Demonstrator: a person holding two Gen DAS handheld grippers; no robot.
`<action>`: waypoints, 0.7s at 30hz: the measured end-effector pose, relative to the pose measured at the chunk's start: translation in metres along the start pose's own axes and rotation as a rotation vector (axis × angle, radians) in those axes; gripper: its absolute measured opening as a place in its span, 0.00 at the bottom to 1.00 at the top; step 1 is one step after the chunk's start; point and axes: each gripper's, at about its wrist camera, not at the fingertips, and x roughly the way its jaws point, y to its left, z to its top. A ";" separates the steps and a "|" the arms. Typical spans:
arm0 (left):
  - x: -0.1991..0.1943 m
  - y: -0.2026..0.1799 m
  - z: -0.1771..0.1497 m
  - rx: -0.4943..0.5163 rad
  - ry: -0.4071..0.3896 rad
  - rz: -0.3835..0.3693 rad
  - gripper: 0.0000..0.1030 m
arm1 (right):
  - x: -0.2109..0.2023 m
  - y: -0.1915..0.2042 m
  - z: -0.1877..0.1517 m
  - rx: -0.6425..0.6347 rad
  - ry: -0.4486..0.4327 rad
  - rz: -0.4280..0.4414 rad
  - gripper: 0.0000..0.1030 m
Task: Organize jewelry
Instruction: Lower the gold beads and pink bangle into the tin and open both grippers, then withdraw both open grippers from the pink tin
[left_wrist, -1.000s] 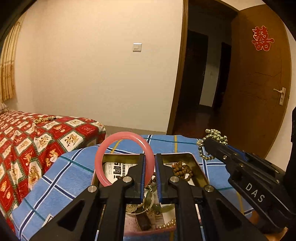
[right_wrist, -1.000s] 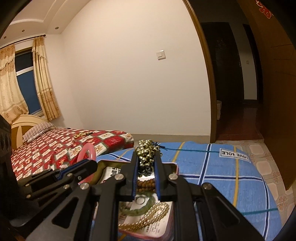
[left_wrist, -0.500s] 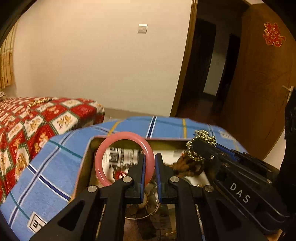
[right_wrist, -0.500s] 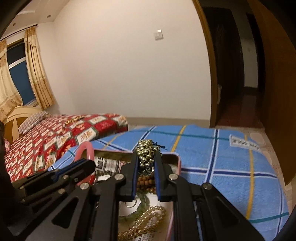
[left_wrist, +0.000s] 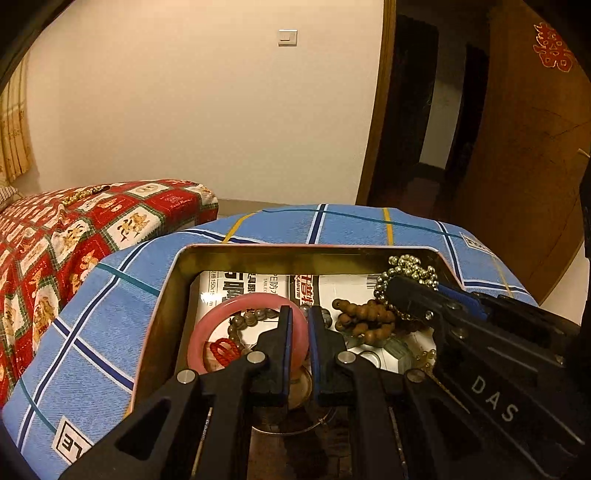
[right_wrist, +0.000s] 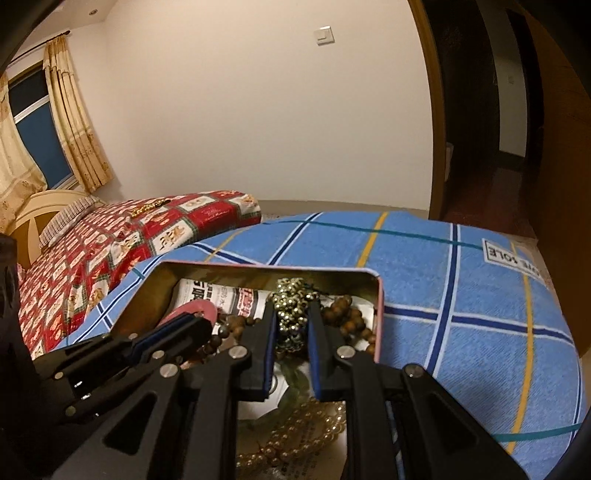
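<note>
Half the pink bangle behind gripper

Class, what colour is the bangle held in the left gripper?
Pink; the bangle shows best in the left wrist view.

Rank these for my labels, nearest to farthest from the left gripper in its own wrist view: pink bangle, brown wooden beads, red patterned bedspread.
1. pink bangle, clamped between the left gripper fingers.
2. brown wooden beads, just right, in the tin.
3. red patterned bedspread, far left, beyond the blue cloth.
</note>
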 end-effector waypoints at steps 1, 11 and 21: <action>0.001 0.001 0.000 -0.002 0.001 -0.001 0.07 | 0.000 0.000 -0.001 0.002 0.002 0.002 0.17; -0.001 0.005 -0.001 -0.042 0.006 0.018 0.15 | -0.002 0.004 -0.005 0.006 -0.005 0.032 0.24; -0.028 -0.002 -0.004 -0.021 -0.085 0.029 0.67 | -0.040 0.004 -0.007 0.034 -0.182 0.031 0.79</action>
